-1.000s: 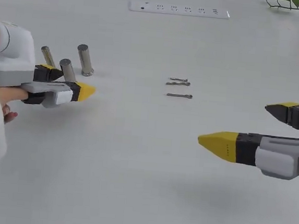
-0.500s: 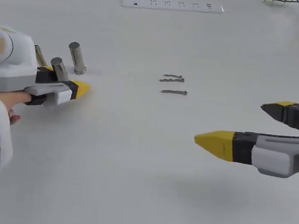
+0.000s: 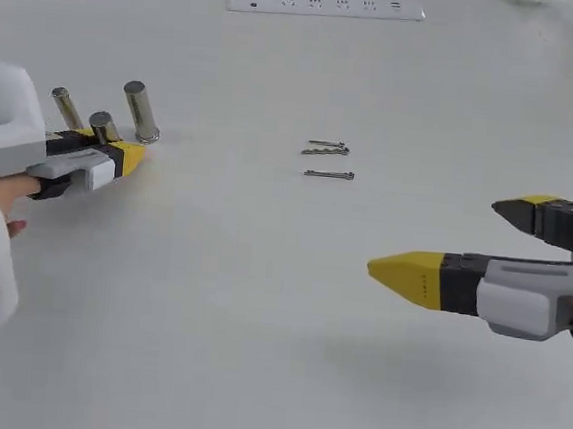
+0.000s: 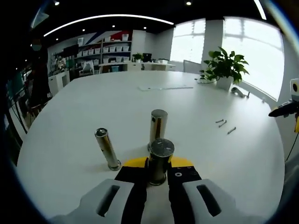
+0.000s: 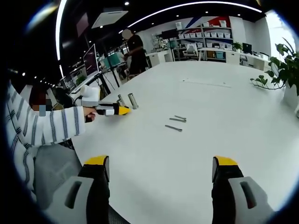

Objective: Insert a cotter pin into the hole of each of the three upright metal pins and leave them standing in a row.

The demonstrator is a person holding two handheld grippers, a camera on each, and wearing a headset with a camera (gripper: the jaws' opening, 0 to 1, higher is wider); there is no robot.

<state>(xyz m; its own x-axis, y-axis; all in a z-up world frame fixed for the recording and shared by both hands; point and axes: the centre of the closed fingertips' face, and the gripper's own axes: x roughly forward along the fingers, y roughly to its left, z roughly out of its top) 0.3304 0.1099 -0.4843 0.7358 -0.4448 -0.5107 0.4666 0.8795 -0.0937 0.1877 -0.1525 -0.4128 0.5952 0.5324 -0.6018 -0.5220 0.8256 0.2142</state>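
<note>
the opening step looks to be in hand: the left gripper (image 4: 159,163) has its jaws closed on the nearest upright grey steel pin (image 4: 161,148) at 9 o'clock on the white desk (image 3: 259,302), with the two other steel pins (image 4: 158,127) just behind it. the right gripper (image 5: 161,161) hangs wide open and empty at 4 o'clock. next, i judge, it must reach toward 11 o'clock, pinch one of the three thin wire cotter pins (image 3: 325,152) lying at the desk's centre, and thread it through the held pin's hole.

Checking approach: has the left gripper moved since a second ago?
Yes: against the right pin, the left gripper slid farther away and slightly left, jaws around the front pin.
</note>
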